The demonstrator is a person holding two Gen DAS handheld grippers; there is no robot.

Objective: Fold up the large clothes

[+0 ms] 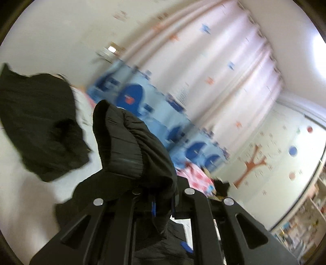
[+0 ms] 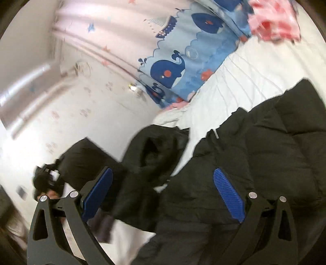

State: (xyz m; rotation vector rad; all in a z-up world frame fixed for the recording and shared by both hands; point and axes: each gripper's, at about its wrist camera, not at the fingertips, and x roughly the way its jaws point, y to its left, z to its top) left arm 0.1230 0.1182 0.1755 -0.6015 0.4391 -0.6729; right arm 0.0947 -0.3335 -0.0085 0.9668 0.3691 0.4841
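A white quilted bed [image 2: 234, 85] carries a large black puffer jacket [image 2: 275, 146], which lies spread over the mattress on the right side of the right wrist view, its quilted body reaching up toward the frame's edge. Behind it a blue whale-print blanket [image 2: 183, 67] is bunched against a pale curtain [image 1: 214, 67], with a pink patterned cloth [image 2: 273, 18] beside it. The left gripper [image 1: 154, 205] points nearly level across the room, tilted so the wall and curtain run diagonally, and its jaws are clamped on a black ribbed cuff [image 1: 124, 146] of the jacket, the sleeve standing up above the fingers. The right gripper [image 2: 163, 195] is also about level and rolled, its jaws spread wide with the blue pads [image 2: 228, 193] apart, hovering over jacket fabric without pinching it. A second dark fold [image 1: 40, 130] hangs blurred at left.
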